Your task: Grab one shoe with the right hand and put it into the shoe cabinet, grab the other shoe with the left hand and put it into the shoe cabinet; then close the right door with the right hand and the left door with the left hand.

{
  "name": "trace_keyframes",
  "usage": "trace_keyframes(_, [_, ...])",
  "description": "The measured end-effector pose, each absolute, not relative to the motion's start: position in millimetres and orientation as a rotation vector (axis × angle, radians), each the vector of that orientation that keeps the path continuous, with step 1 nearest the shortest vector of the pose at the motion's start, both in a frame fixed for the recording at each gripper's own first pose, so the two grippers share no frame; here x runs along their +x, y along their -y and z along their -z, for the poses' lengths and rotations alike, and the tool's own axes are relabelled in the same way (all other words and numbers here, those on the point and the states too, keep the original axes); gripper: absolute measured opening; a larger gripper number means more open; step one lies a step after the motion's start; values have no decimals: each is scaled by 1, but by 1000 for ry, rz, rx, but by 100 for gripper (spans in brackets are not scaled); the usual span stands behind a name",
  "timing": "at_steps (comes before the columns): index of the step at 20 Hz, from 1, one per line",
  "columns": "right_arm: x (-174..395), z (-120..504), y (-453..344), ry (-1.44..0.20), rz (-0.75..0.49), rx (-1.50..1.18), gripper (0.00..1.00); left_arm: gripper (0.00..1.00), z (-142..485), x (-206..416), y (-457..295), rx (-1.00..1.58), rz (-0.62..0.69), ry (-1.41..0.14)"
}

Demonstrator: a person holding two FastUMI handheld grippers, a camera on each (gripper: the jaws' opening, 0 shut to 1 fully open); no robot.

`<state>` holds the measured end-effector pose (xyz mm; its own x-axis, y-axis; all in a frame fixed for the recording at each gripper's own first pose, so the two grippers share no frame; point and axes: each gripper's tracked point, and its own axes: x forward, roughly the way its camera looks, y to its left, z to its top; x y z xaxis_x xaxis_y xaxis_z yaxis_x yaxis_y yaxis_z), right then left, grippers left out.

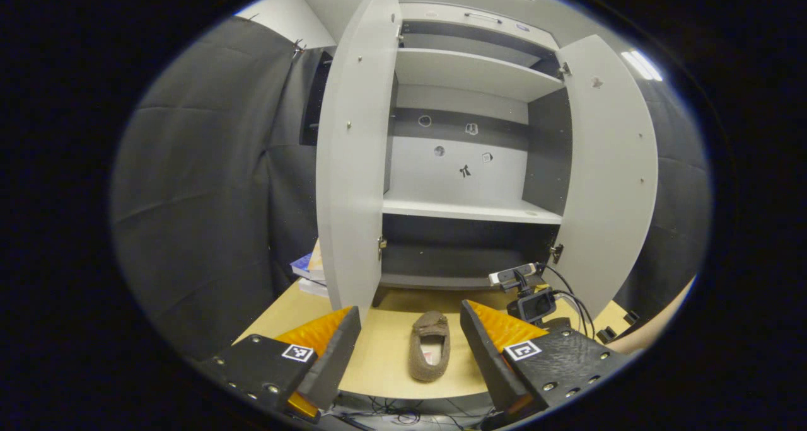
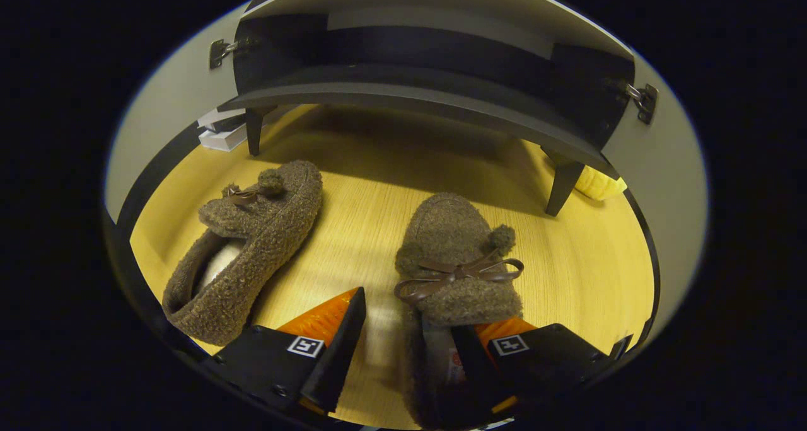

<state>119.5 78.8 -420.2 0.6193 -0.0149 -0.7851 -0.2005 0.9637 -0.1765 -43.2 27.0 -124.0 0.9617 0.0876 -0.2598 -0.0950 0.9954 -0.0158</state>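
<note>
Two brown fuzzy slippers lie on the wooden table [image 2: 353,185] in front of the open shoe cabinet [image 2: 410,84]. In the right gripper view, my right gripper [image 2: 410,317] is open and straddles the near slipper's [image 2: 457,248] heel wall, one finger inside its opening and one outside. The other slipper [image 2: 265,229] lies apart, to the left. In the left gripper view, my left gripper [image 1: 410,310] hangs open above the table's front edge, with one slipper [image 1: 430,349] lying farther off between its fingers. The right gripper [image 1: 526,298] is low before the cabinet [image 1: 466,210].
Both cabinet doors stand wide open, the left door [image 1: 353,166] and the right door [image 1: 608,166]; the shelves are bare. A stack of books [image 1: 310,270] lies left of the cabinet. A yellow object [image 2: 599,182] sits behind the cabinet's right leg. A person's arm [image 1: 656,333] shows at the right.
</note>
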Motion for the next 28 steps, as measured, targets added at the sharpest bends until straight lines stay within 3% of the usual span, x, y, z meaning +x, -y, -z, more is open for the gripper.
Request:
trace_keyframes(1, [120, 416, -68, -892, -69, -302, 77, 86, 124, -43, -26, -28, -93, -260])
trace_keyframes(3, [120, 415, -69, -910, -81, -289, 32, 86, 125, -43, -23, -30, -88, -259])
trace_keyframes(4, [121, 415, -70, -921, -85, -284, 39, 86, 124, -43, -21, -28, -87, -258])
trace_keyframes(5, [120, 410, -74, -918, -99, -261, 35, 100, 125, -44, -20, -26, -86, -256])
trace_keyframes(6, [118, 411, -76, -930, -111, -253, 13, 100, 125, -44, -19, -24, -84, -256])
trace_keyframes(7, [122, 414, -74, -932, -127, -246, 13, 100, 126, -44, -18, -24, -83, -258])
trace_keyframes(8, [122, 411, -77, -932, -134, -214, 6, 100, 128, -45, -18, -27, -82, -262])
trace_keyframes(18, [77, 358, -72, -969, -154, 70, 0, 100, 124, -54, -14, -23, -64, -243])
trace_keyframes(19, [71, 350, -70, -963, -162, 72, 2, 93, 123, -54, -12, -23, -58, -240])
trace_keyframes(22, [56, 321, -71, -936, -189, 88, 2, 89, 121, -52, -7, -17, -33, -231])
trace_keyframes(24, [45, 298, -75, -908, -213, 110, 2, 96, 119, -52, -4, 1, -17, -223])
trace_keyframes(28, [36, 250, -89, -843, -252, 127, 0, 93, 117, -50, 0, 16, 19, -220])
